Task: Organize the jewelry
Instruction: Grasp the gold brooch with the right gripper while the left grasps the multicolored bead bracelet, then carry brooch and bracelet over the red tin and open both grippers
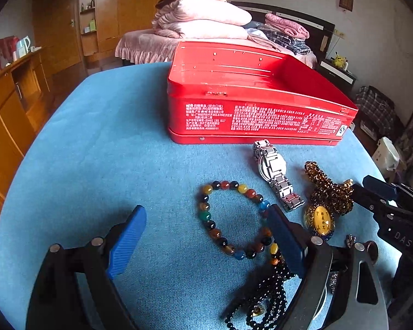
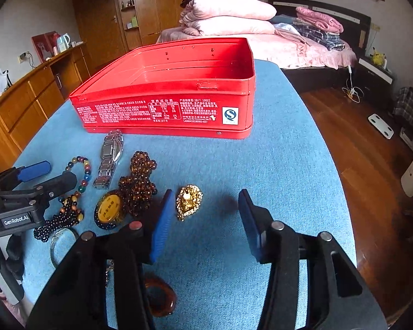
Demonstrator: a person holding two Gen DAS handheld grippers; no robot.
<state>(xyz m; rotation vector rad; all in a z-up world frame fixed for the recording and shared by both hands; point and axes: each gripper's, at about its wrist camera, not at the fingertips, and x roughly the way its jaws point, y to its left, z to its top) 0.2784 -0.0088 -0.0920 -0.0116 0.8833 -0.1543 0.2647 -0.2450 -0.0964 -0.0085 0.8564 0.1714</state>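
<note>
An open, empty red tin (image 1: 250, 101) stands on the blue table; it also shows in the right wrist view (image 2: 173, 93). In front of it lie a silver watch (image 1: 275, 173), a multicoloured bead bracelet (image 1: 234, 220), a brown bead cluster with a yellow oval pendant (image 1: 322, 217), black beads (image 1: 264, 297) and a gold brooch (image 2: 189, 202). My left gripper (image 1: 206, 239) is open over the bracelet's left half. My right gripper (image 2: 206, 220) is open, its left pad beside the brooch.
A metal bangle (image 2: 60, 242) and an amber ring (image 2: 159, 297) lie near the table's front edge. The blue table (image 1: 96, 151) drops off to wooden floor on the right. A wooden sideboard (image 1: 11, 104) stands left; a bed (image 1: 206, 33) lies behind.
</note>
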